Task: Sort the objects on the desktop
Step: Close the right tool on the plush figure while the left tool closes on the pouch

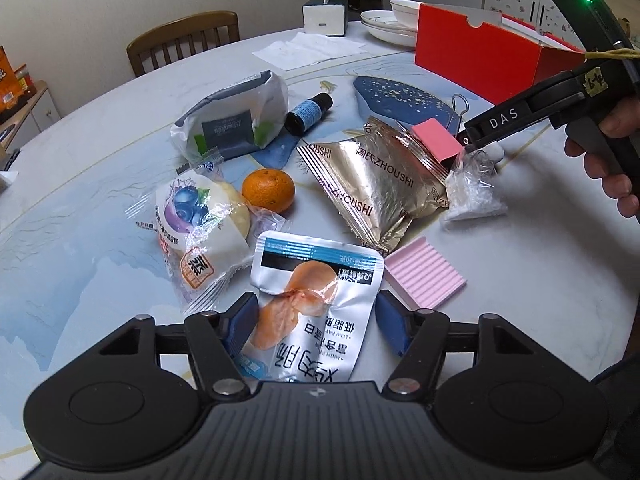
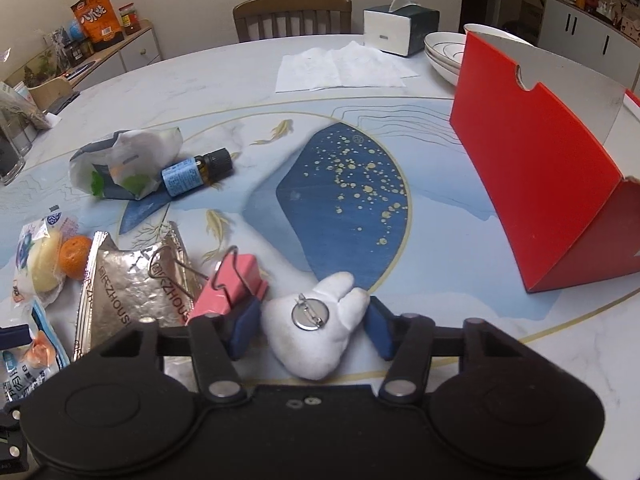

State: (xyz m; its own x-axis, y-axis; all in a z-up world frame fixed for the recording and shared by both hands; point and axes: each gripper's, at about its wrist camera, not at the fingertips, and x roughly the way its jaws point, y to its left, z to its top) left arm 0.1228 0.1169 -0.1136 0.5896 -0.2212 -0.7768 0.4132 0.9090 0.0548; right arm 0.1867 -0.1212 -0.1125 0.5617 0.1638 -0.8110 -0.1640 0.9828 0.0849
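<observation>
Both views are evenly and softly lit from overhead, moderately bright, with a cool cast on the pale table point(image 1: 520, 280). Shadows are faint and short, pooling just beside the orange point(image 1: 268, 191). Glare flashes off the foil snack bag point(image 1: 372, 188) near it. Focus is sharp around the orange; fisheye bending curves the table's rim, and the corners darken.

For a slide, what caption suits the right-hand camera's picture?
Right gripper straddling an upturned white plush brooch beside a pink binder clip, red box beyond.
</observation>
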